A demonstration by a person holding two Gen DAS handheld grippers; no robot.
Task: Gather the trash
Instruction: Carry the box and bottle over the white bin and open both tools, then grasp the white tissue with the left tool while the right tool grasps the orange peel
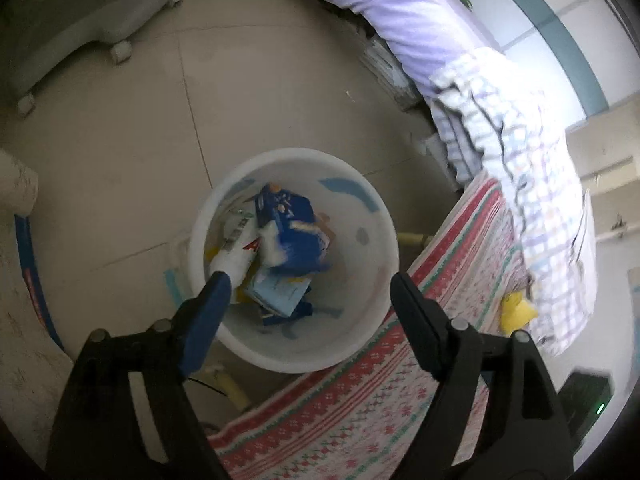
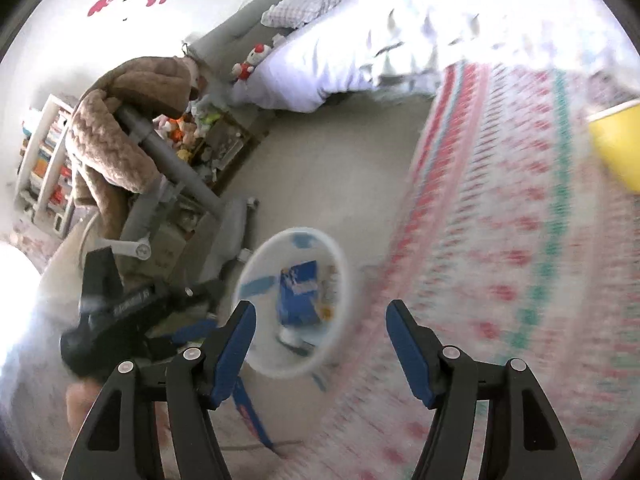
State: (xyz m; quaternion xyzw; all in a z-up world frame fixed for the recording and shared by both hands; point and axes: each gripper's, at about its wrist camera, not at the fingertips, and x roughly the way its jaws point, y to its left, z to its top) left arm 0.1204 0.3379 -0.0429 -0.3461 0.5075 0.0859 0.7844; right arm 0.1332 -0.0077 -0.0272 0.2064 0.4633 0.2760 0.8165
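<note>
A white bin (image 1: pixel 372 320) stands on the tiled floor and holds several cartons. A blue one (image 1: pixel 294 236) lies on top, with a pale blue one (image 1: pixel 276 292) below it. My left gripper (image 1: pixel 309 280) hangs open over the bin. A white carton with a red mark (image 1: pixel 240 250) lies just past its left fingertip, with nothing between the pads. In the blurred right wrist view, my right gripper (image 2: pixel 320 308) is open and empty above the same bin (image 2: pixel 256 352). The blue carton (image 2: pixel 300 296) shows inside it. The left gripper's fingers (image 2: pixel 192 330) are at the left.
A red-and-green patterned cloth (image 1: pixel 400 400) hangs right beside the bin, and a yellow object (image 1: pixel 518 308) rests on it. A bed with lilac bedding (image 1: pixel 400 12) is behind. A grey chair base on casters (image 1: pixel 80 20) and a brown fleece coat (image 2: pixel 120 128) stand to the left.
</note>
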